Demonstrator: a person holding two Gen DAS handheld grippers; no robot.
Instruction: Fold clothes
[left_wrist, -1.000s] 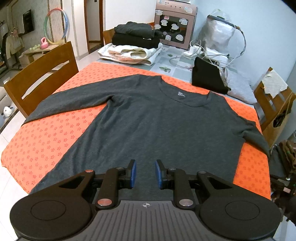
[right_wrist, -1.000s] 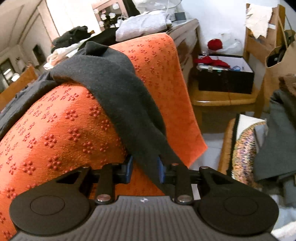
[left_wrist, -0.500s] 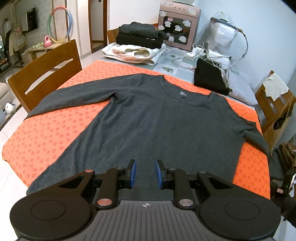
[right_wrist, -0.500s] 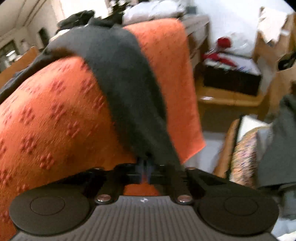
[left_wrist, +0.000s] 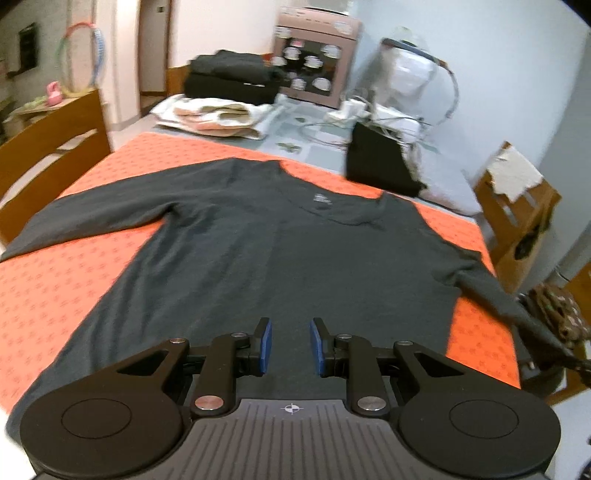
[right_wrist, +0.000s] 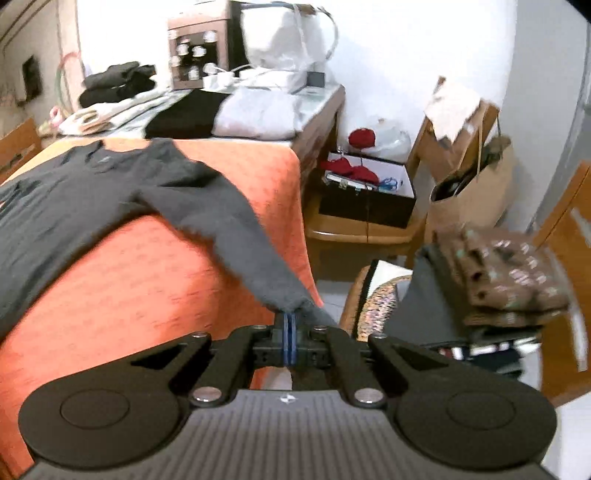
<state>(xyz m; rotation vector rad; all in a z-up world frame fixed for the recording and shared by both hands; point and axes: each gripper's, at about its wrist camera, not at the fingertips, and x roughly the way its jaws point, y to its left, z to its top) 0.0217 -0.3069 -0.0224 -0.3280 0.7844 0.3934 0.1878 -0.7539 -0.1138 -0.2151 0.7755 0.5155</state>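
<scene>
Since the earlier frames, right gripper (right_wrist: 290, 334) had risen and drawn back from the table's edge, carrying the sleeve (right_wrist: 255, 254) off the drape of the orange cloth (right_wrist: 147, 266); left gripper (left_wrist: 289, 345) had changed little in its pose.

Item: dark grey long-sleeved shirt (left_wrist: 266, 251). Lay face up and flat on the orange cloth, hem at the near edge, neckline toward the far side, left sleeve spread out to the left.

Right gripper: blue pads pressed together, pinching the cuff end of the right sleeve; held off the table's right side, level with the tabletop, sleeve stretched in a taut diagonal from shoulder to fingers.

Left gripper: jaws apart, nothing between the blue pads (left_wrist: 264, 346); poised above the shirt's hem at the near edge, pointing along the shirt toward its collar.

Surroundings: folded dark clothes (left_wrist: 231, 79) on pale linens at the far end; wooden chair (left_wrist: 48, 155) at left; black box (right_wrist: 369, 195) with red items on a low stool at right; patterned brown fabric (right_wrist: 517, 280) near right. Both views were motion-blurred.
</scene>
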